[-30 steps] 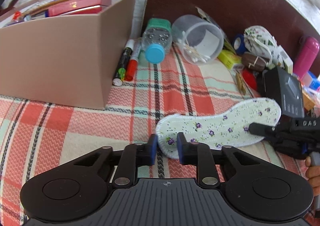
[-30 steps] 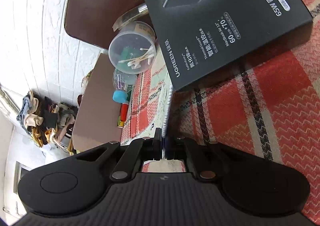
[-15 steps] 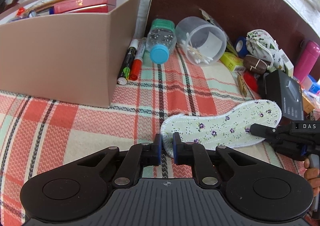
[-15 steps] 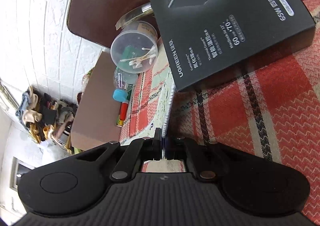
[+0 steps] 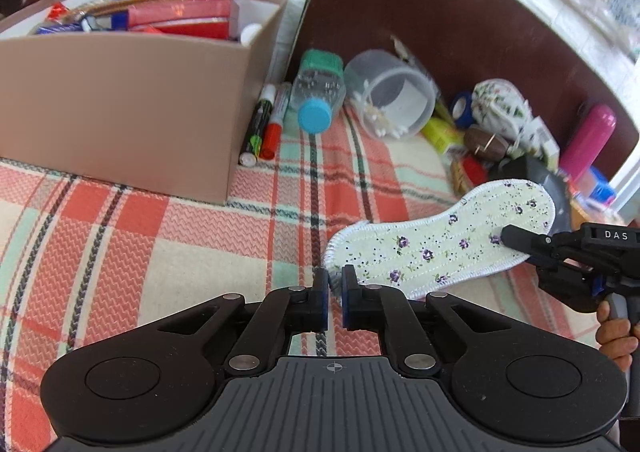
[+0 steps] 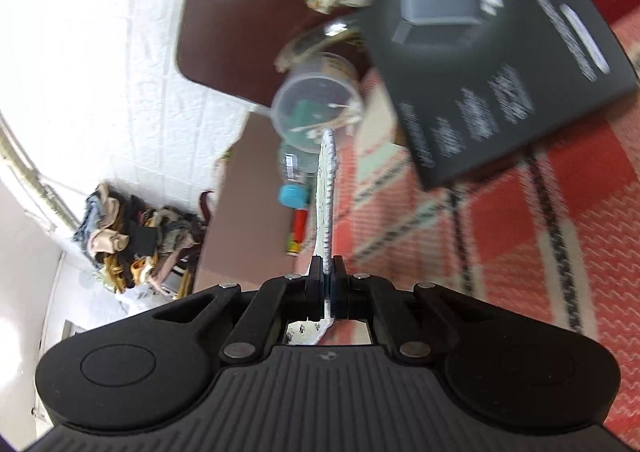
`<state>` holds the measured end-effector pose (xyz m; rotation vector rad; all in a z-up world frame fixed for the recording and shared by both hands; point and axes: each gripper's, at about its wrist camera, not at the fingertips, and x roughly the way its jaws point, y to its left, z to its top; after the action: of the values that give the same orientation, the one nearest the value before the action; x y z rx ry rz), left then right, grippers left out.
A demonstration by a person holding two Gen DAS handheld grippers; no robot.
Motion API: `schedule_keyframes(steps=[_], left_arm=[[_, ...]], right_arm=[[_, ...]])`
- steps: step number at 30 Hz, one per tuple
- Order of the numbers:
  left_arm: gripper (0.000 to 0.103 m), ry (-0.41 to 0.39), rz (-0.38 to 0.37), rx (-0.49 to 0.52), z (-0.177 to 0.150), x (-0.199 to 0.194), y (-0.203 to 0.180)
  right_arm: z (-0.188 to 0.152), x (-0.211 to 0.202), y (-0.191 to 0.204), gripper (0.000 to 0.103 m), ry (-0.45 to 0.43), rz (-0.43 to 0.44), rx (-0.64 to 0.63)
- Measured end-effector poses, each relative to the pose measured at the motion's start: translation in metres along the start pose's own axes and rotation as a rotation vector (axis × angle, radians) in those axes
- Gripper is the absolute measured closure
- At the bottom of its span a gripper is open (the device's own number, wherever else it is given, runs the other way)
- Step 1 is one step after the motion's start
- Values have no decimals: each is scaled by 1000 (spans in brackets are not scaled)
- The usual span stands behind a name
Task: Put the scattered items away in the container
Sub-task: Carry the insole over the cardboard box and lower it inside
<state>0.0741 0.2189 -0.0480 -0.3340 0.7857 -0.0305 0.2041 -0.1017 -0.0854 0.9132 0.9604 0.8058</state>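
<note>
The left gripper (image 5: 335, 292) is nearest, its jaws almost shut around the near tip of the flowery insole (image 5: 440, 240). The right gripper (image 6: 328, 276) has its jaws pinched tight on the other end, and the insole is tilted up off the checked blanket (image 5: 120, 244). Farther back stands the tan box (image 5: 120, 112), full of things. Beside it lie two markers (image 5: 264, 124), a bottle (image 5: 318, 96) and a clear cup (image 5: 394, 96).
</note>
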Motion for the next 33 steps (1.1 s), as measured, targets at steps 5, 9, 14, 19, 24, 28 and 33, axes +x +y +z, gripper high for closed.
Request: schedule_keyframes(steps=[5, 9, 14, 19, 24, 28, 33], left_arm=[[103, -42, 6, 3, 2, -18, -1], [103, -96, 17, -2, 12, -38, 2], [103, -187, 64, -2, 36, -71, 13], [103, -284, 131, -30, 75, -102, 37], [100, -341, 190, -87, 120, -119, 74], [101, -370, 204, -103, 152, -118, 100], [47, -297, 324, -110, 164, -78, 134]], right_arm=[[5, 1, 28, 100, 9, 18, -68], [11, 5, 57, 100, 24, 27, -140], [20, 23, 114, 100, 45, 57, -269], [26, 55, 175, 100, 50, 103, -360], [23, 95, 226, 100, 37, 140, -406], [17, 139, 248, 100, 48, 169, -374], [2, 216, 227, 90, 65, -15, -358]])
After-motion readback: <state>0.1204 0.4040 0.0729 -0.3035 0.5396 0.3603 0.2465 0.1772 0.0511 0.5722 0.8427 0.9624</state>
